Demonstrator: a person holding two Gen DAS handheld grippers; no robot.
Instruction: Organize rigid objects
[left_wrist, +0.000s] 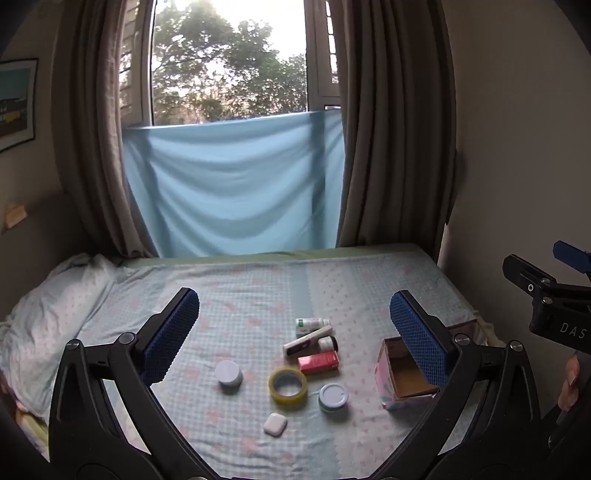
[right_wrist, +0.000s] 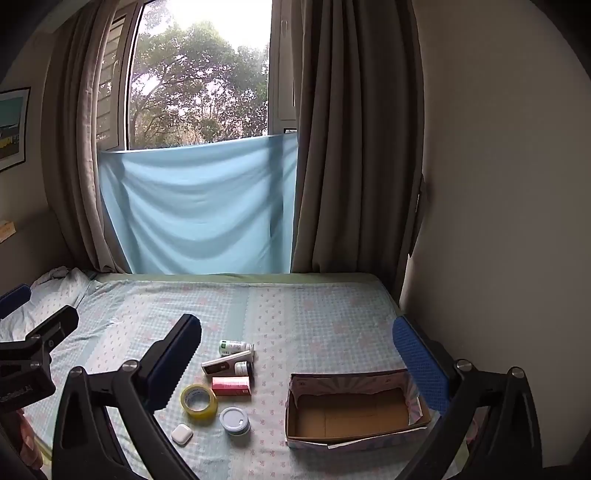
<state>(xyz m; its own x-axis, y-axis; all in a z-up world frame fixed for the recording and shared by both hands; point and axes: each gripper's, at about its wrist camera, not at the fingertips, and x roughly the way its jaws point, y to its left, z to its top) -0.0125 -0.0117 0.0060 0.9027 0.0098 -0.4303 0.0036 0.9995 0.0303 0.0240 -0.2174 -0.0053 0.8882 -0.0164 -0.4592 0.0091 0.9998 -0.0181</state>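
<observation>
Small items lie grouped on the bed sheet: a yellow tape roll (left_wrist: 287, 387) (right_wrist: 198, 401), a red box (left_wrist: 318, 362) (right_wrist: 231, 386), a white earbud case (left_wrist: 275, 424) (right_wrist: 181, 434), a teal jar with a white lid (left_wrist: 333, 397) (right_wrist: 234, 421), a white round jar (left_wrist: 228, 373), a white-and-green bottle (left_wrist: 312, 323) (right_wrist: 235, 346), a white tube (left_wrist: 306, 341) (right_wrist: 227, 362) and a dark bottle (left_wrist: 328, 344) (right_wrist: 244, 368). An empty cardboard box (left_wrist: 404, 373) (right_wrist: 351, 410) stands to their right. My left gripper (left_wrist: 295, 332) and right gripper (right_wrist: 295, 354) hover above the bed, both open and empty.
The bed (right_wrist: 314, 314) runs to a curtained window with a blue cloth (left_wrist: 232, 184) hung across it. A wall (right_wrist: 498, 184) closes the right side. A pillow (left_wrist: 48, 299) lies at the left. The other gripper shows at each frame's edge.
</observation>
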